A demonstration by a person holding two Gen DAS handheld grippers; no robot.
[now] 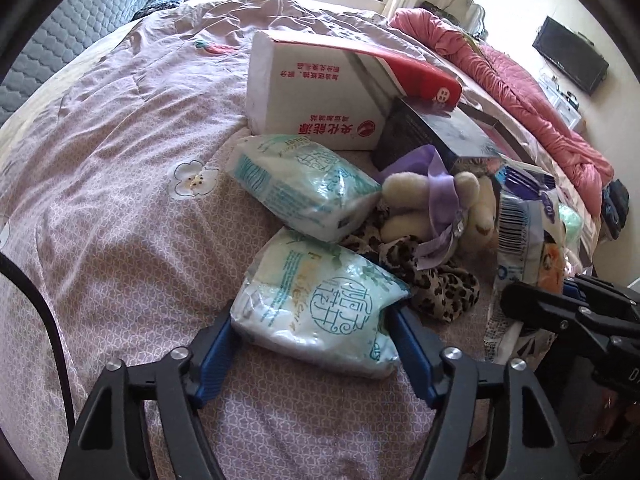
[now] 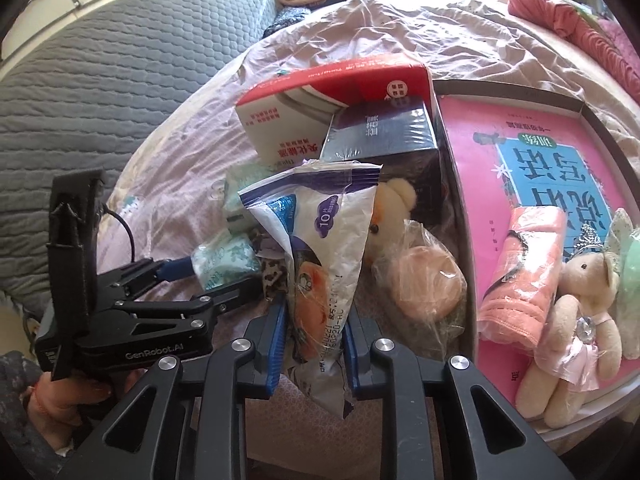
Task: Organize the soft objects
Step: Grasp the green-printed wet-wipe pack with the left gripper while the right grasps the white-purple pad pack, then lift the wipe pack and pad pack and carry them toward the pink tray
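Note:
My left gripper [image 1: 310, 316] is shut on a white and green tissue pack [image 1: 316, 308] that lies on the lilac bedspread [image 1: 120, 200], one blue pad pressing on each side. A second tissue pack [image 1: 304, 188] lies just beyond it. To the right are a cream plush bear [image 1: 420, 200] with a purple ribbon and a leopard-print cloth [image 1: 440, 284]. My right gripper [image 2: 316, 320] is shut on a crinkled white and purple plastic packet [image 2: 320, 248], which stands upright between its pads. The left gripper [image 2: 224, 276] shows at the left of the right wrist view.
A white and red carton [image 1: 304, 92] and a dark box [image 1: 432, 132] stand behind the pile. On the right a shallow pink-lined box [image 2: 500, 160] holds a rolled pink towel [image 2: 520, 276] and a plush rabbit [image 2: 572, 320]. A wrapped peach-coloured round thing [image 2: 424, 280] lies beside it.

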